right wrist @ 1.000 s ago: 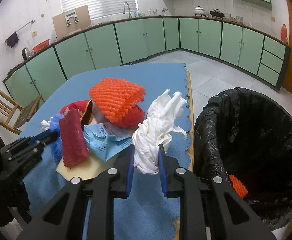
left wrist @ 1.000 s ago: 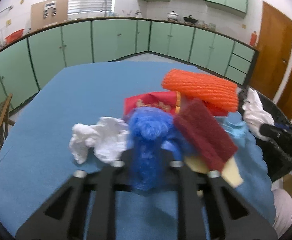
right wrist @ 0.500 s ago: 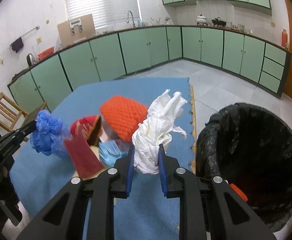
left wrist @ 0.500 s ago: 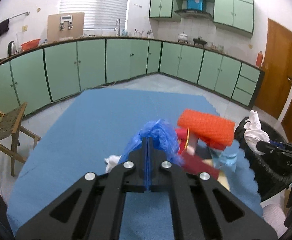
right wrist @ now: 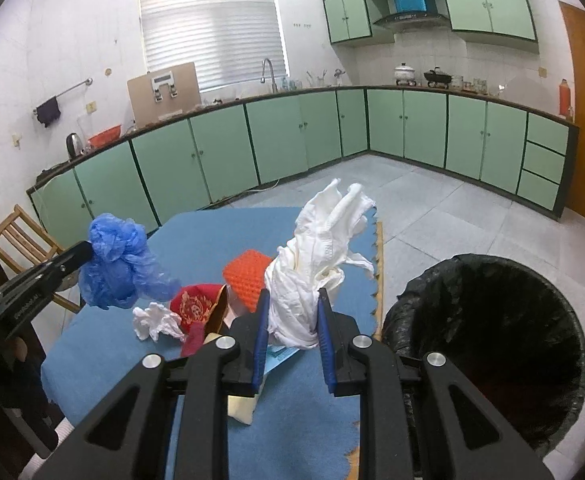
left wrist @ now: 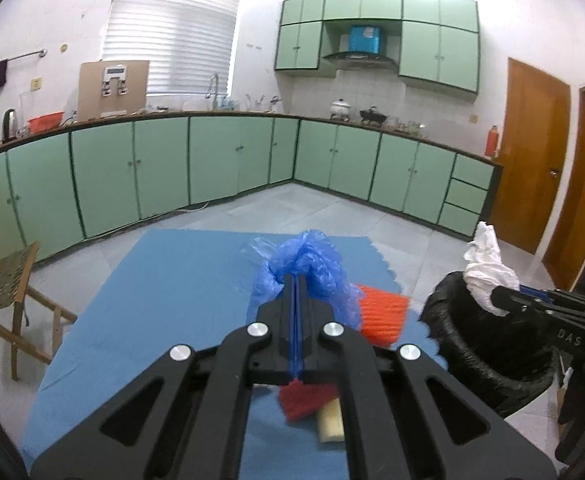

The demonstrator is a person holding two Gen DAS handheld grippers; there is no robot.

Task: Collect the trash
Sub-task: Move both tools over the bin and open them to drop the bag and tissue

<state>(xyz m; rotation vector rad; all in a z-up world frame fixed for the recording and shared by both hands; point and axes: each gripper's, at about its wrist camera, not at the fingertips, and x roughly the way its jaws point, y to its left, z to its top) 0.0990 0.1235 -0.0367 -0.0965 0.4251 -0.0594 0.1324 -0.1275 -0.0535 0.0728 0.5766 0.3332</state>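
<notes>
Left tongs (left wrist: 296, 280) pinch a crumpled blue plastic bag (left wrist: 312, 268); right tongs (right wrist: 290, 316) pinch a wadded white cloth (right wrist: 316, 264) beside the black-lined bin (right wrist: 488, 340).

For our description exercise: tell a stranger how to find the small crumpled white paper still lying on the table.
Start at the blue table, left of the black-lined bin. In the pile of rubbish at its middle, look beside the red and gold packet. The crumpled white paper lies flat there, unlike the larger white wad held up in the right claw.

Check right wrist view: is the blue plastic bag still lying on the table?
No, the left gripper holds the blue plastic bag up above the table.
</notes>
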